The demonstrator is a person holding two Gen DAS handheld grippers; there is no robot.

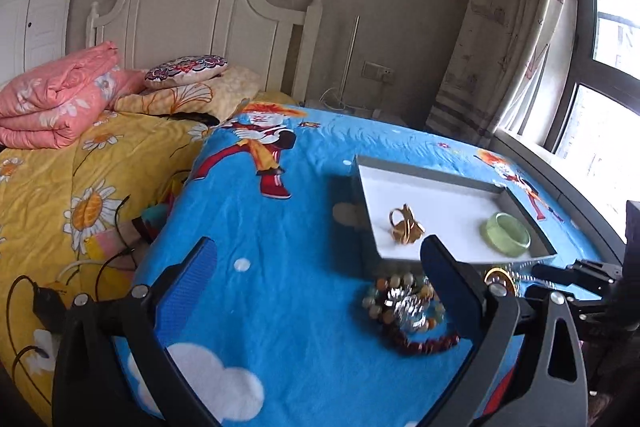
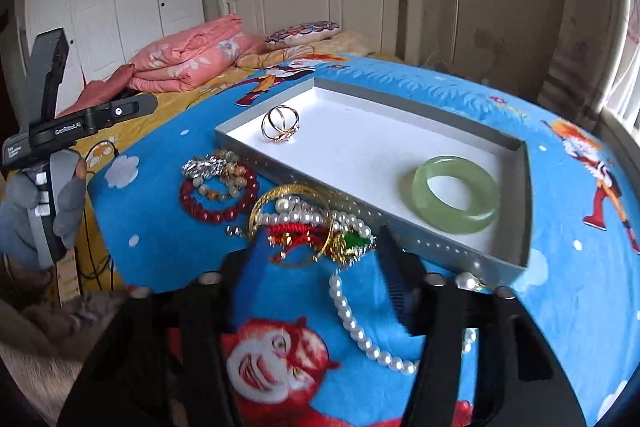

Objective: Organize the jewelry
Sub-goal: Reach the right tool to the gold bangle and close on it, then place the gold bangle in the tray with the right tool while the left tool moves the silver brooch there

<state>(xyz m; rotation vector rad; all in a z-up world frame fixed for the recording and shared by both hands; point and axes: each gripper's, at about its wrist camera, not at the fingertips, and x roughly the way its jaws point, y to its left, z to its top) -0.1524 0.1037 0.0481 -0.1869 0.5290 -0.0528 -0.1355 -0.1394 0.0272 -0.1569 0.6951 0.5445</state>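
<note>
The left hand-held gripper (image 1: pixel 320 267) stands wide open over the blue cartoon-printed surface (image 1: pixel 280 327), nothing between its blue-padded fingers (image 1: pixel 188 287). Just inside its right finger lies a heap of bead bracelets (image 1: pixel 404 311), a dark red one at the near edge. Ahead of that finger sits a shallow grey tray (image 1: pixel 440 183) with a white floor; in it a gold ring (image 1: pixel 406 229) lies nearest the fingertip and a green jade bangle (image 1: pixel 506 233) further right. Far to the left a folded pink quilt (image 1: pixel 56 99) rests on the bed. In the right wrist view, the right hand-held gripper (image 2: pixel 316 259) has its fingers partly drawn together, not pressing on anything, their tips at either side of a tangle of gold bangle (image 2: pixel 260 205), red cord and pearl necklace (image 2: pixel 356 331); the pearls trail back between the fingers. Left of the tips lies the red bead bracelet (image 2: pixel 218 203). Beyond them stands the tray (image 2: pixel 516 259), the gold ring (image 2: pixel 280 125) at its far left, the jade bangle (image 2: pixel 456 195) to the right. At far left a gloved hand (image 2: pixel 40 203) grips the other tool.
</note>
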